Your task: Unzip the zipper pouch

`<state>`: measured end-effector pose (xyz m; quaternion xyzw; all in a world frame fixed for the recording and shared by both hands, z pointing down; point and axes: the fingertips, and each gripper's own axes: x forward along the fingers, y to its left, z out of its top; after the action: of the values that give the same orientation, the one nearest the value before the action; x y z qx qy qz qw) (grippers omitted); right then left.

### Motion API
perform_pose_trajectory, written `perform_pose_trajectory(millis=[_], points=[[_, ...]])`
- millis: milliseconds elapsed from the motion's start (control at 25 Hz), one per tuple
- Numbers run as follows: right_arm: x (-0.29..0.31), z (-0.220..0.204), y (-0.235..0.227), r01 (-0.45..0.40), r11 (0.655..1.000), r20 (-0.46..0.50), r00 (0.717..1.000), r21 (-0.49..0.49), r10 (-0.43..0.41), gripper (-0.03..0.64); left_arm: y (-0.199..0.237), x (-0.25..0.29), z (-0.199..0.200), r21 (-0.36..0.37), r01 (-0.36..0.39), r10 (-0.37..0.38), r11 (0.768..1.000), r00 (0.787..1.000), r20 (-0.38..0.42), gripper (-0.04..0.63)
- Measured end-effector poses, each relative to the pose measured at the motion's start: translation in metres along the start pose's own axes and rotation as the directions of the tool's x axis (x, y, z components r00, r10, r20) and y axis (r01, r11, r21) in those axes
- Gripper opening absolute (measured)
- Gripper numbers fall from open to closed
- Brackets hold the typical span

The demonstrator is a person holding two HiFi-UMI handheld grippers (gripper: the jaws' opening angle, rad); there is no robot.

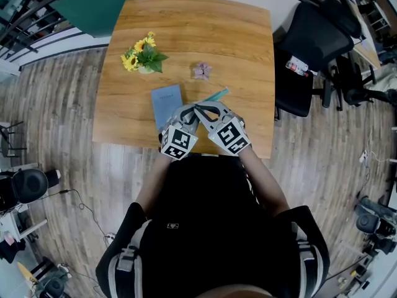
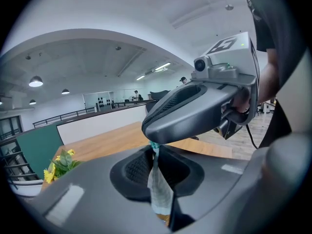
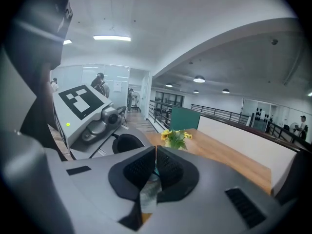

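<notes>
L hand-held gripper (image 2: 155, 152): clenched on a thin fold of the zipper pouch (image 2: 159, 191); cloth was pinched flat between the pads.
R hand-held gripper (image 3: 155, 161): clenched on the same pouch at a teal bit; zip pull vs. tape could not be told.
Pouch location: between both jaw tips over the near part of the counter (image 1: 198, 30), teal end sticking out to the far right; lifted vs. resting not clear.
Handling (est.): light, soft, limp. It would sag and bunch unless kept taut, and thin cloth may slip from the pads.
Grip pts (rec.): one side on cloth next to the zip end, other side on the pull tab.
Materials: pouch was pale woven-looking cloth w/ teal trim; pads were black and ribbed; counter was smooth wood-grain w/ rounded corners.
Nearby: sunflowers (image 1: 144, 56) and blue-grey booklet (image 1: 167, 104), both apart from the pouch.
</notes>
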<state>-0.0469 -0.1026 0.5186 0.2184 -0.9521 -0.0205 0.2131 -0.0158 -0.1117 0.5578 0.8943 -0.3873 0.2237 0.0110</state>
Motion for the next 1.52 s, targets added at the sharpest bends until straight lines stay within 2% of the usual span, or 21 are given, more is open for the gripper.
perform_pose_trajectory(millis=[560,800,1000,1240,1520], points=[[-0.012,0.002,-0.011,0.054,0.998,0.030,0.998,0.009,-0.054,0.011,0.000,0.001,-0.005,0.003,0.007,-0.007,1.000,1.000,-0.014,0.032],[-0.014,-0.004,-0.014,0.083,0.995,-0.014,0.996,-0.047,-0.084,0.012,0.003,0.001,-0.002,-0.008,0.000,0.000,1.000,1.000,0.001,0.032],[-0.012,-0.008,-0.015,0.072,0.997,-0.017,0.997,-0.033,-0.072,0.017,0.005,0.002,0.001,-0.008,-0.005,0.005,1.000,1.000,0.007,0.032],[-0.004,-0.004,-0.006,0.045,0.997,-0.038,0.998,-0.064,-0.047,0.092,0.003,0.003,-0.001,0.047,-0.007,0.008,0.999,1.000,-0.010,0.032],[0.000,-0.006,-0.011,0.045,0.997,-0.050,0.998,-0.057,-0.048,0.061,0.003,0.005,0.001,0.074,-0.005,0.005,0.997,1.000,-0.004,0.033]])
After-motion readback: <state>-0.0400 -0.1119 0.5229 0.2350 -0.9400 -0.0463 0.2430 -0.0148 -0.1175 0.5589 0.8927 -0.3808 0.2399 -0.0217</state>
